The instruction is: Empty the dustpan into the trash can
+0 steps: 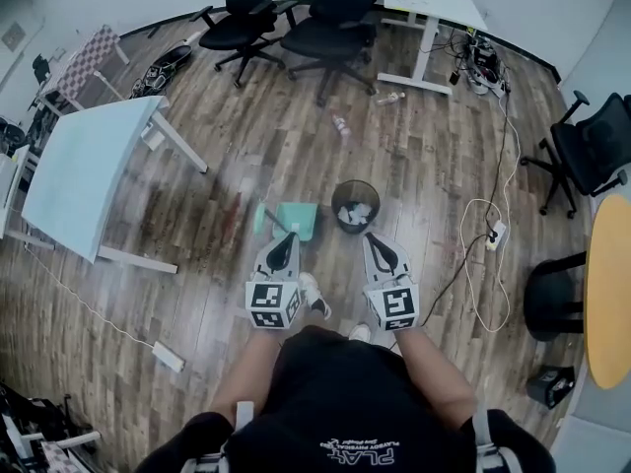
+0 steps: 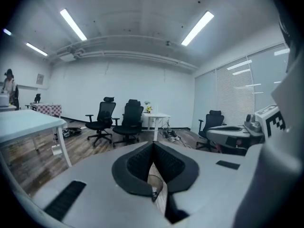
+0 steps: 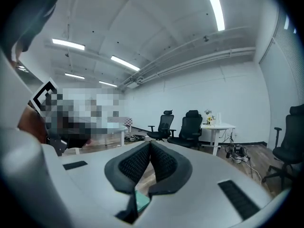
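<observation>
Plainly, neither gripper has anything to do with the dustpan (image 1: 294, 220) at this moment. It lies on the wood floor (image 1: 414, 156) a little ahead of the person's feet, just to the left of the trash can (image 1: 355, 205) and free of both tools. That spot makes sense for the job: the pan sits close enough to the can's rim to be tipped over it without carrying it far. The can stands upright with white crumpled paper (image 1: 357, 212) inside. The pan's green surface looks bare, though it is too small to be sure. By that, the emptying may well be over rather than about to begin.

The left gripper (image 1: 281, 239) and the right gripper (image 1: 375, 239) are held side by side in front of the body, well above the floor, both pointing forward and close to level. The left gripper's jaws are pressed together with nothing between them. The right gripper's jaws meet at the tips too, likewise empty. Each gripper view looks out across the room at chairs and desks, with only a sliver of can or pan showing beneath the closed pads.
</observation>
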Tool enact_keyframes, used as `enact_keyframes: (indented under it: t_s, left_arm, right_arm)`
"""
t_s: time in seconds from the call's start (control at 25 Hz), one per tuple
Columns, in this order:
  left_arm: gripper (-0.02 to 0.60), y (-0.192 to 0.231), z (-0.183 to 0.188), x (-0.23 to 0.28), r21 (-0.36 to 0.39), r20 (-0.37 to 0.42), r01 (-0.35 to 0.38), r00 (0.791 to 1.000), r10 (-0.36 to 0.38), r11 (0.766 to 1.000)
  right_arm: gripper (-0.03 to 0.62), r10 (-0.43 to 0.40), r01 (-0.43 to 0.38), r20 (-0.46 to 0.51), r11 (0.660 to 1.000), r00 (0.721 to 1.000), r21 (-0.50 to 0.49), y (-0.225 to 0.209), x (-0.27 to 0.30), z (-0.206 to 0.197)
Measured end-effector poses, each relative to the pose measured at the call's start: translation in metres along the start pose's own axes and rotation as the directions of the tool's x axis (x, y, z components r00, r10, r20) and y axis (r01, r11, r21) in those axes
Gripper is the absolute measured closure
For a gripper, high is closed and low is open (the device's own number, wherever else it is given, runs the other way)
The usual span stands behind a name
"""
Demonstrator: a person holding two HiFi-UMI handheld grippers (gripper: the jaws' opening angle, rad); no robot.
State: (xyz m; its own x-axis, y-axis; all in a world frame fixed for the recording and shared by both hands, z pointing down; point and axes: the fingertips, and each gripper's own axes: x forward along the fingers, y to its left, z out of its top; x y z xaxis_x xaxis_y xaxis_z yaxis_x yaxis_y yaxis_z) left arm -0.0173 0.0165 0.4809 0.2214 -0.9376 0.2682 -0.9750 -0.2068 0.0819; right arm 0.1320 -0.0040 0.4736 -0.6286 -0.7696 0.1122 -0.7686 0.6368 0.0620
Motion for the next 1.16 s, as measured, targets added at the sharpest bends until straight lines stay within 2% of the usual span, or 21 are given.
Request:
enact_keyframes:
  t_s: [0.4, 0.8, 1.16]
  left_arm:
    - [0.558, -0.056, 0.028, -0.055, 0.025, 0.091, 0.007, 0.996, -0.009, 1.000]
    - [0.558, -0.059, 0.036, -0.064, 0.063, 0.114, -0.003, 0.994, -0.004, 0.998]
    - [0.558, -0.065, 0.036, -0.063, 0.053, 0.119, 0.021, 0.993, -0.028, 0.998]
  right_arm:
    - [0.571, 0.025, -0.022, 0.091, 0.999, 0.996, -0.037, 0.013, -0.056, 0.051]
    - [0.571, 0.018, -0.009, 0.146, 0.998, 0.989, -0.067, 0.020, -0.062, 0.073]
    - [0.571, 0.030, -0.020, 0.167, 0.998, 0.985, -0.057, 0.027, -0.067, 0.076]
